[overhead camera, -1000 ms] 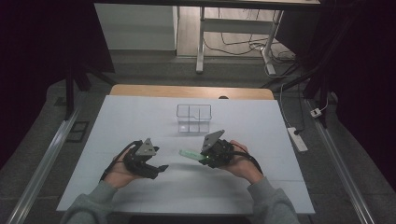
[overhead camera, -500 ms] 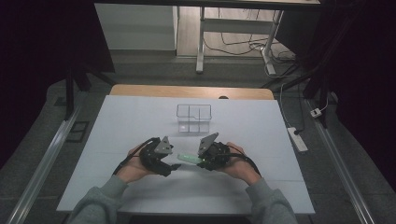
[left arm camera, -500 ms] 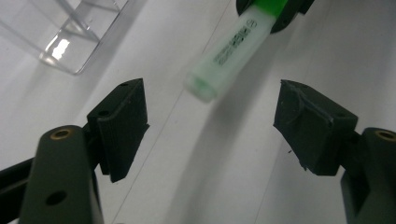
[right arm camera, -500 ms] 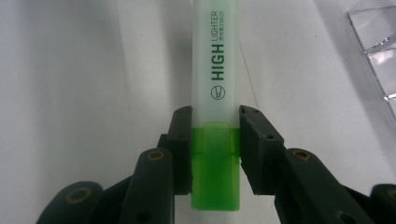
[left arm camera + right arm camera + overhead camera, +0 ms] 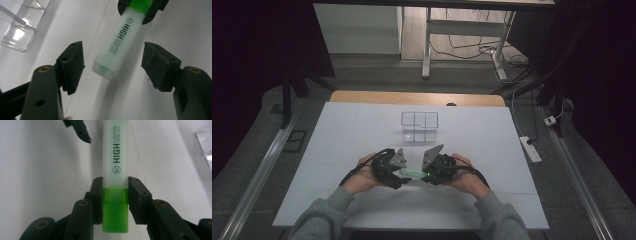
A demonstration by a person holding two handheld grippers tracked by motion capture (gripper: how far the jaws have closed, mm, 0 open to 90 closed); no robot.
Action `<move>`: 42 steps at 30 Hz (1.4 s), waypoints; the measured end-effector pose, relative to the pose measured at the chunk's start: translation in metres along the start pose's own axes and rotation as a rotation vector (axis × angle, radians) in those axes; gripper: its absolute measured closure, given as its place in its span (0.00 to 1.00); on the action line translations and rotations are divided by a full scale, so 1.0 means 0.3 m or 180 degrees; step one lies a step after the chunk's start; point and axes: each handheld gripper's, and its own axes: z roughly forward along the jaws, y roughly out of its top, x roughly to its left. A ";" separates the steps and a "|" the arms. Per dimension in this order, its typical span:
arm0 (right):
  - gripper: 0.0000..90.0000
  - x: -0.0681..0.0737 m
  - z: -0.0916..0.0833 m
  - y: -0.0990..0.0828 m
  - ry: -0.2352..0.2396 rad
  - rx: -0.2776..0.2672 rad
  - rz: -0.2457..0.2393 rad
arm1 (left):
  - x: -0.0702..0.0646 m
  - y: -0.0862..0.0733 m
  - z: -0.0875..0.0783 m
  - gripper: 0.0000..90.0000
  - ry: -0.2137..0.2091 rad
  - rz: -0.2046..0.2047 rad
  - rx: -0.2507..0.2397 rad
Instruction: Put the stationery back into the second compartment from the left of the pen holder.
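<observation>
Two tools meet over the near middle of the white desk (image 5: 342,150), which is the broadest thing here, with a wooden edge showing at its far side. Farther off, near the desk's centre, stands a clear plastic organiser (image 5: 419,126) with divided compartments, apparently holding nothing.

Next in size are the tools themselves. The right tool (image 5: 115,195) is closed firmly on a green highlighter (image 5: 116,157), its jaws pressing on both sides of the bright green section at one end. The left tool (image 5: 113,67) stands wide apart, one jaw on each side of the highlighter's pale frosted end without touching it (a clear gap shows on both sides in the left gripper view). In the high view the highlighter lies between the two tools, just above the desk, pointing leftward from the right tool (image 5: 438,170) toward the left tool (image 5: 391,169).

The highlighter looks light and rigid, a smooth plastic body with flat faces, so it should not crush or bend under a grip. Its surface seems slick, which makes a pull along its length liable to slip. A hold across the flat faces of the frosted part, well back from its tip, looks most secure; I cannot tell which end is the cap.
</observation>
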 end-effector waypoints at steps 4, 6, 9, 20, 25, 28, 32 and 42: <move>0.74 0.014 0.010 0.009 0.0052 0.0033 -0.0082 | -0.001 0.006 0.015 0.43 -0.0059 0.0077 0.0063; 0.74 0.021 0.013 0.013 0.0057 0.0069 -0.0138 | -0.004 0.008 0.025 0.46 -0.0110 0.0105 0.0098; 0.74 0.028 0.017 0.017 0.0074 0.0059 -0.0184 | -0.013 0.012 0.040 0.48 -0.0185 0.0174 0.0169; 0.73 0.046 0.011 0.032 0.0085 0.0082 -0.0372 | -0.037 0.012 0.071 0.68 -0.0353 0.0290 0.0229; 0.71 0.040 0.003 0.029 0.0043 -0.0006 -0.0256 | -0.035 0.009 0.071 0.72 -0.0369 0.0359 0.0226; 0.68 0.036 -0.004 0.024 -0.0013 -0.0077 -0.0208 | -0.031 0.005 0.062 0.72 -0.0321 0.0318 0.0194; 0.56 0.024 -0.019 0.013 -0.0055 -0.0203 -0.0020 | -0.017 -0.003 0.048 0.72 -0.0254 0.0281 0.0151; 0.45 -0.022 -0.085 -0.037 -0.0416 -0.0645 0.0606 | 0.024 -0.036 0.024 0.72 -0.0106 -0.0034 -0.0039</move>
